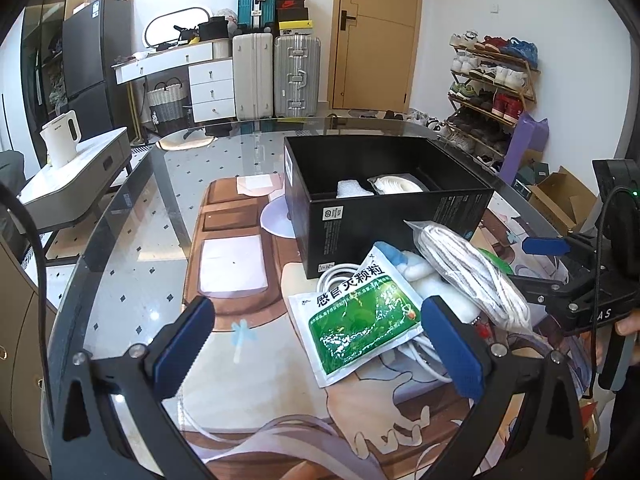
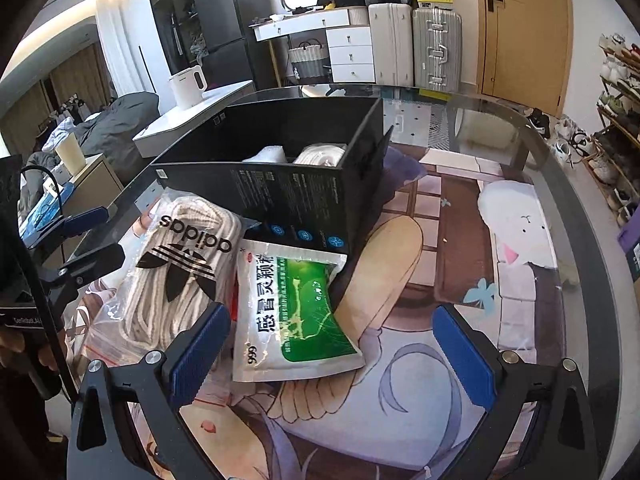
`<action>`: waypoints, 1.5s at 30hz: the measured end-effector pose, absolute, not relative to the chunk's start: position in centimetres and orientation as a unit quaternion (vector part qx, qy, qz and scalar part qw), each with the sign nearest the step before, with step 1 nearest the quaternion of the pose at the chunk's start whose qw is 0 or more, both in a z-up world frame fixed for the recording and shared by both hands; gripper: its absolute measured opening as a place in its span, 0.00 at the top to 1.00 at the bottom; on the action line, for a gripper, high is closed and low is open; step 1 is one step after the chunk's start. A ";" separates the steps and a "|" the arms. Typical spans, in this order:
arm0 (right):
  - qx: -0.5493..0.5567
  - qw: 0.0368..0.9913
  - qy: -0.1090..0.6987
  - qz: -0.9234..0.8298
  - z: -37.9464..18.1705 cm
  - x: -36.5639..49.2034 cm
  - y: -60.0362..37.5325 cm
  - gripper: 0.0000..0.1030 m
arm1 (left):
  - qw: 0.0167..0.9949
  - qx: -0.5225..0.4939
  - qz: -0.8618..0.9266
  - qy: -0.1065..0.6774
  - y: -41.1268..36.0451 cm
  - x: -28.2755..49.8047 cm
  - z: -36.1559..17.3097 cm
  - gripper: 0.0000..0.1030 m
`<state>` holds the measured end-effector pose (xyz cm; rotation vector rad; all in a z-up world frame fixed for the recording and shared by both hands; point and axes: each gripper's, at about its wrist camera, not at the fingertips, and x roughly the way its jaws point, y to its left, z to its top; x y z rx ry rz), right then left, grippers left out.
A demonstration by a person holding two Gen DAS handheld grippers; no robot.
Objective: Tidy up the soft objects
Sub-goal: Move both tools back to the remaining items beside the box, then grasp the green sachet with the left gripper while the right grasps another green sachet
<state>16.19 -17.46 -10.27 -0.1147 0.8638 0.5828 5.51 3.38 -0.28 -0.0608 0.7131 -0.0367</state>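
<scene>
A green and white medicine pouch [image 1: 360, 320] [image 2: 296, 312] lies on the printed mat in front of an open black box [image 1: 384, 200] [image 2: 280, 188]. Beside it lies a clear bag of white laces [image 1: 472, 276] [image 2: 180, 272] with a black trefoil logo, on a pile with a white cable [image 1: 340, 272]. In the box are two white soft items [image 1: 400, 184] [image 2: 320, 156]. My left gripper [image 1: 320, 344] [image 2: 94, 238] is open, its right finger against the pouch's edge. My right gripper [image 2: 332, 356] [image 1: 536, 264] is open, straddling the pouch's near end.
The round glass table [image 1: 132, 248] carries a cartoon mat [image 2: 460, 240]. A white disc [image 1: 276, 216] lies left of the box. A kettle [image 1: 60, 140] stands on a low cabinet to the left. Suitcases [image 1: 276, 76], a door and a shoe rack [image 1: 492, 92] line the far wall.
</scene>
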 end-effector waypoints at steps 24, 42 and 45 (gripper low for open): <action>-0.018 0.851 0.427 0.304 -11.3 16.6 -17.3 0.22 | 0.935 -0.040 -0.020 0.353 3.4 5.7 -0.9 0.00; -0.043 0.850 0.407 0.331 -9.9 14.6 -16.5 0.61 | 0.933 -0.044 -0.019 0.356 3.1 5.8 -1.1 0.00; -0.050 0.854 0.401 0.328 -9.6 14.4 -16.6 0.64 | 0.932 -0.051 -0.023 0.358 3.0 5.9 -1.1 0.00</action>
